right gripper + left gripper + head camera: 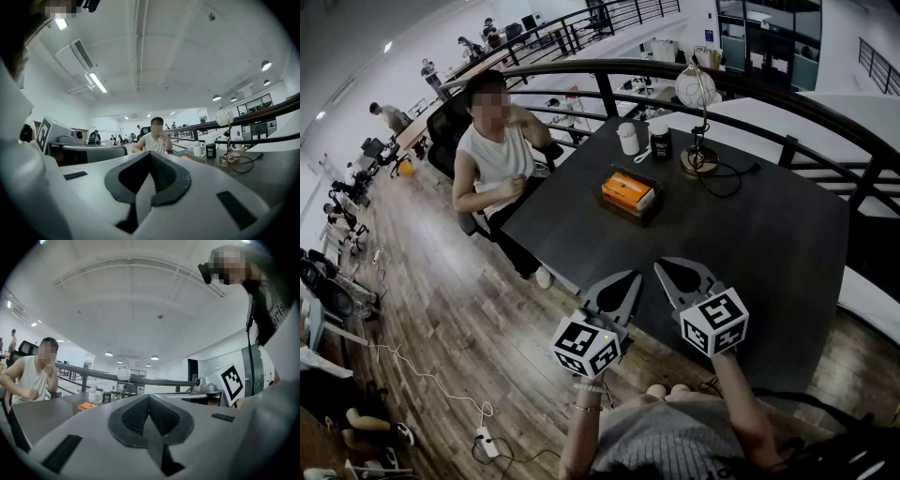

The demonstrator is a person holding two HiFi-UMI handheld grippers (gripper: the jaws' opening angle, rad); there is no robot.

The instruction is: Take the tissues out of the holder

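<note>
Dark square counter [750,234] carries an orange tissue pack [627,190] in a black holder [651,207] — left hand-held gripper [634,276] and right hand-held gripper [660,265] hover apart from it, jaws together, empty.

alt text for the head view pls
Left tool and right tool, both shut and empty, are held over the near edge of a dark table. Beyond lie orange tissues in a holder, a white cup, black can and lamp; a person sits at its left.

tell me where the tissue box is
Head view: the orange tissue box sits on the dark table, left of centre, just nearer than the white cup and black can.
</note>
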